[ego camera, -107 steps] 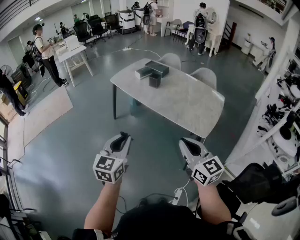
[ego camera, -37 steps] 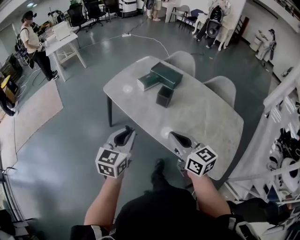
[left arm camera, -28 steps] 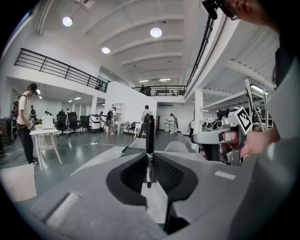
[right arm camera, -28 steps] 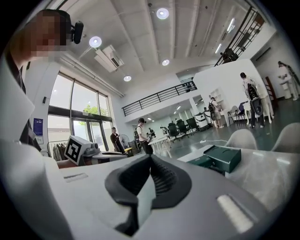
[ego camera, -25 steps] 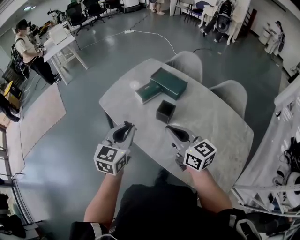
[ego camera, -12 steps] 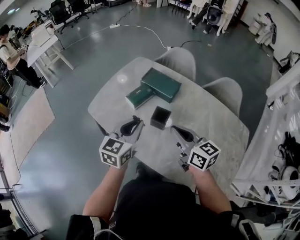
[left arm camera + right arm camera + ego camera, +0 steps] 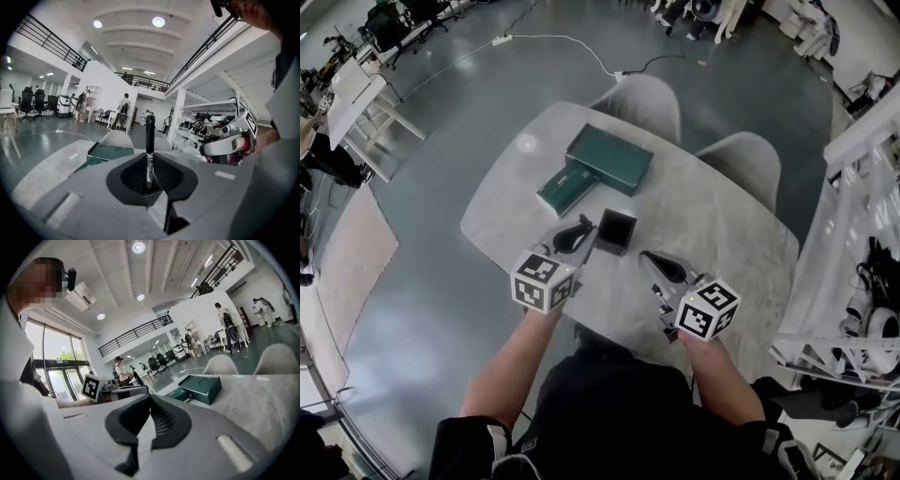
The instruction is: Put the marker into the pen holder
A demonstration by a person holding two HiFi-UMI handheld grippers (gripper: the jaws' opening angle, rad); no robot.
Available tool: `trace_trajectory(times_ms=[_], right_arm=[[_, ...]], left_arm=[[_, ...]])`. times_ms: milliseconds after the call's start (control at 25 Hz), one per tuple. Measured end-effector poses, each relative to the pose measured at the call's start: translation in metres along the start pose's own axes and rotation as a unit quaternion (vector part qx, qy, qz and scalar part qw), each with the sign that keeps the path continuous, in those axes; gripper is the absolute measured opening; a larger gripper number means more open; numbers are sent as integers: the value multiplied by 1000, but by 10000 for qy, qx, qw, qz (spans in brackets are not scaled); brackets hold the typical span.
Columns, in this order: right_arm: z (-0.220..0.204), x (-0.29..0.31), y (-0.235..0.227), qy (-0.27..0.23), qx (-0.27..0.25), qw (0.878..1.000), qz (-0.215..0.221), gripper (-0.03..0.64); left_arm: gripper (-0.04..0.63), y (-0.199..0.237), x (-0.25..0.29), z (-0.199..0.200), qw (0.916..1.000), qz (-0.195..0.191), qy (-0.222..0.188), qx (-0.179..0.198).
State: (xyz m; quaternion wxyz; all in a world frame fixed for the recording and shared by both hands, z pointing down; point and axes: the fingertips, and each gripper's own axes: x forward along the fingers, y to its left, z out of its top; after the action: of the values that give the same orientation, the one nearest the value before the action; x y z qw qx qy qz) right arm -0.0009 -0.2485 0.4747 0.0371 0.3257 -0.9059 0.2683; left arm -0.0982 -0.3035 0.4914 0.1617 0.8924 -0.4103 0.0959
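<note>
Grey table (image 7: 712,225) — large green box (image 7: 609,159), small green box (image 7: 565,187), black pen holder (image 7: 616,231).

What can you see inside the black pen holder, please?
The pen holder shows only a dark, open interior with nothing sticking out; its shadowed bottom cannot be made out. The marker is clamped in the left gripper.

No text can be read, small dark print on the marker (image 7: 149,145) barrel too blurred to make out.
</note>
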Motion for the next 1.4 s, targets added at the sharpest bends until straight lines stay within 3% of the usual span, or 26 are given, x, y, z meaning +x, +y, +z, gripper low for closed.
trace_trajectory(times_ms=[240, 440, 720, 1160, 1400], right_arm=[[-15, -1, -11, 125, 171, 9997, -118, 3], [-20, -2, -15, 156, 230, 9995, -144, 2], [-25, -11, -20, 180, 204, 9995, -186, 2], [-23, -20, -19, 168, 139, 9996, -175, 2], [-27, -18, -18, 224, 152, 9996, -112, 2]], left_arm=[[52, 11, 35, -25, 9989, -284, 158, -338], [52, 23, 63, -57, 9987, -235, 444, -92], [52, 26, 74, -78, 9980, -249, 538, -203], [54, 23, 79, -101, 9906, -279, 1257, 464], [54, 28, 77, -113, 9865, -232, 1559, 441]])
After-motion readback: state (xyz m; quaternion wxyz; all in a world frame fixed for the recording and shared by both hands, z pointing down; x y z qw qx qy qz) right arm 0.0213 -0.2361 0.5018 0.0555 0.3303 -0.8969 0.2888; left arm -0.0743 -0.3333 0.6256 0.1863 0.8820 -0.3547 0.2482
